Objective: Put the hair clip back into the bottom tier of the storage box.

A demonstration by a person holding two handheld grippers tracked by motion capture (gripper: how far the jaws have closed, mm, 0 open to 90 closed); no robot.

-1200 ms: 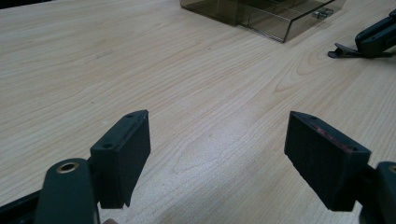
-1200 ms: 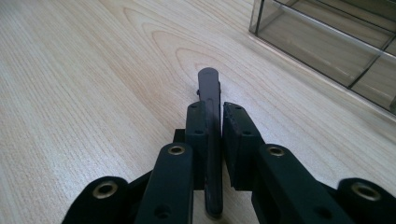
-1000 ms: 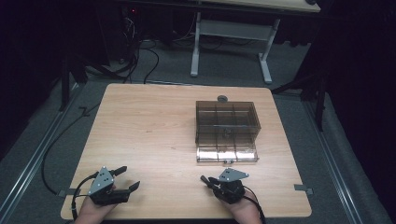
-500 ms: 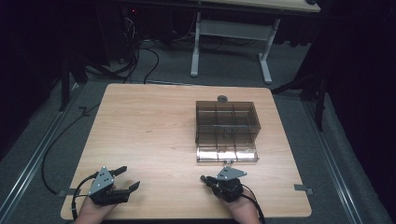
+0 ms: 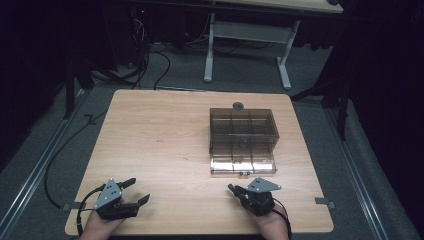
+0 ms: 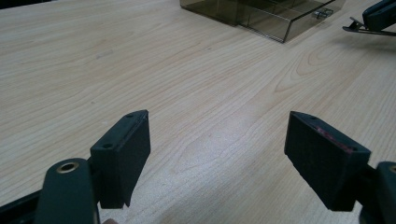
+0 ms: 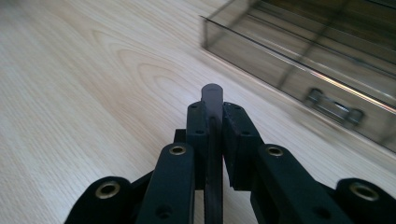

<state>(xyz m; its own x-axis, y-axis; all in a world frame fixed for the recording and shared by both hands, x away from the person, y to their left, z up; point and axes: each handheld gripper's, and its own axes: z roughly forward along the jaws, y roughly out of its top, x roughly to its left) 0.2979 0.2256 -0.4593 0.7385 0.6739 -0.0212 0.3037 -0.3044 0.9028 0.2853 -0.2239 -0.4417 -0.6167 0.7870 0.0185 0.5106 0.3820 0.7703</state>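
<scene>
Right gripper [image 5: 233, 188] closed, aimed toward drawer box [image 5: 243, 132].

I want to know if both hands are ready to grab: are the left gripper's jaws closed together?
No, in the left gripper view the left gripper has its two black jaws standing wide apart over bare table.

We see a desk [image 5: 165, 145] of pale, light-brown wood with a wavy grain pattern. On it the drawer box [image 5: 243, 131] is smoke-brown and see-through (its pulled-out drawer [image 5: 243, 165] looks clearer, with a silvery handle). Both the left hand-held gripper [image 5: 136, 191] and the right hand-held gripper [image 5: 232, 188] are black, each topped with a grey plate. The floor [image 5: 60, 130] is dark grey.
</scene>
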